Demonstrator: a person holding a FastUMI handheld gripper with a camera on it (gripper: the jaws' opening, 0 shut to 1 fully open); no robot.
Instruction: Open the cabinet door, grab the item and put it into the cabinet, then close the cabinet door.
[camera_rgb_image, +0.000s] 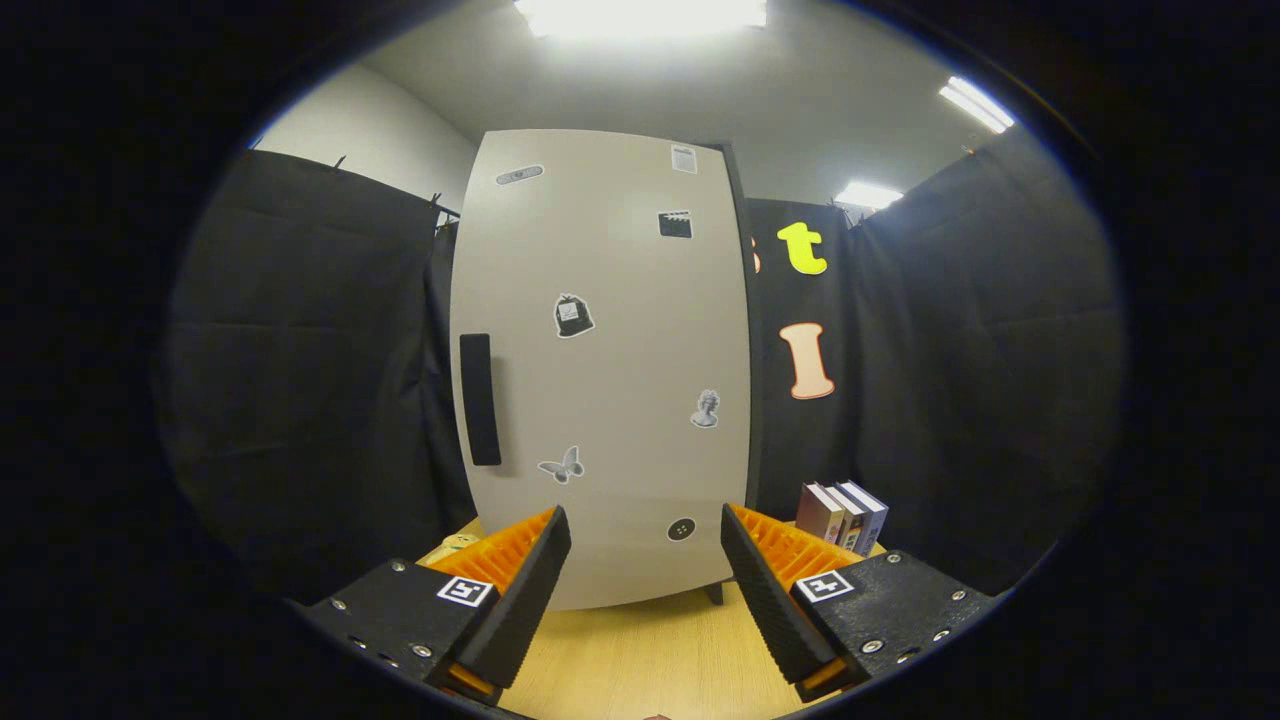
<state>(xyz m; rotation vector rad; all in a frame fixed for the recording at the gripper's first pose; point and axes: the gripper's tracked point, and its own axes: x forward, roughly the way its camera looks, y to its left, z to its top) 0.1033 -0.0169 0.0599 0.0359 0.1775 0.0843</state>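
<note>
Tool open, fingers spread, holding nothing. Cabinet stands on the desk just beyond the fingers, door shut: pale, sticker-dotted, dark vertical handle on its left. Books stand right of the cabinet.

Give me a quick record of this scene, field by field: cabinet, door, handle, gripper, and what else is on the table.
cabinet: upright on the wooden table, beyond the fingers
door: closed, stickers on it
handle: dark vertical bar near the door's left edge
gripper: open, nothing between the fingers
books: upright, right of the cabinet
</note>
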